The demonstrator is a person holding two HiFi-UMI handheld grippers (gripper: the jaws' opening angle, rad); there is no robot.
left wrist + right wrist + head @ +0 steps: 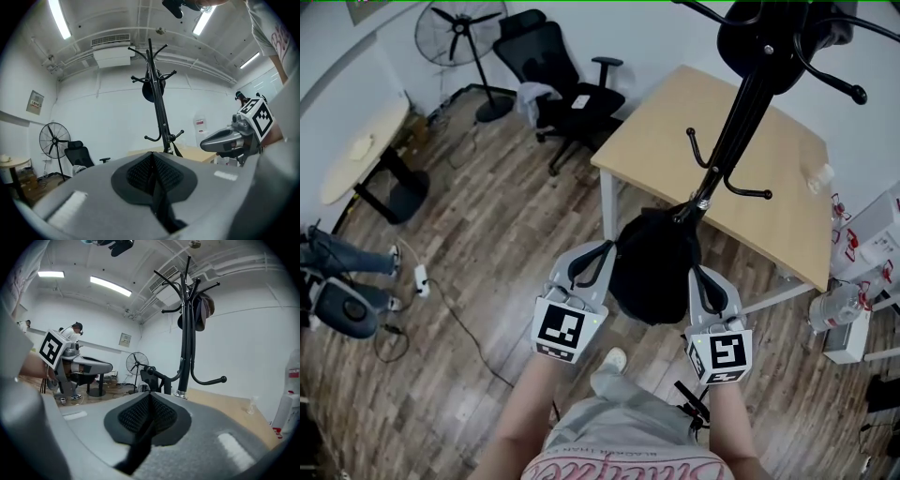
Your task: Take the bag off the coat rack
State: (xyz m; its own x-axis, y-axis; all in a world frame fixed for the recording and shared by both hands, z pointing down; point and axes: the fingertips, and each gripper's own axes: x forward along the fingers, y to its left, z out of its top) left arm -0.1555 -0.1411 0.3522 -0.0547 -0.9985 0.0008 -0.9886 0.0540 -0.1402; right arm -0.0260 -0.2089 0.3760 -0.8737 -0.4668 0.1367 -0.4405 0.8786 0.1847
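The black bag (652, 267) hangs low against the black coat rack (741, 112), its top meeting the pole near a lower hook. My left gripper (607, 249) is at the bag's left side and my right gripper (694, 274) at its right side. In the left gripper view the jaws (152, 157) are pressed together on a black strap (161, 211) that runs back toward the camera. In the right gripper view the jaws (149, 397) are likewise shut on a black strap (136, 448). The rack pole (159, 112) stands just beyond both grippers.
A wooden table (769, 187) stands directly behind the rack. A black office chair (567, 84) and a standing fan (464, 37) are at the back left. A dark item (204, 310) hangs on an upper hook. White boxes and a water jug (839, 305) sit on the right.
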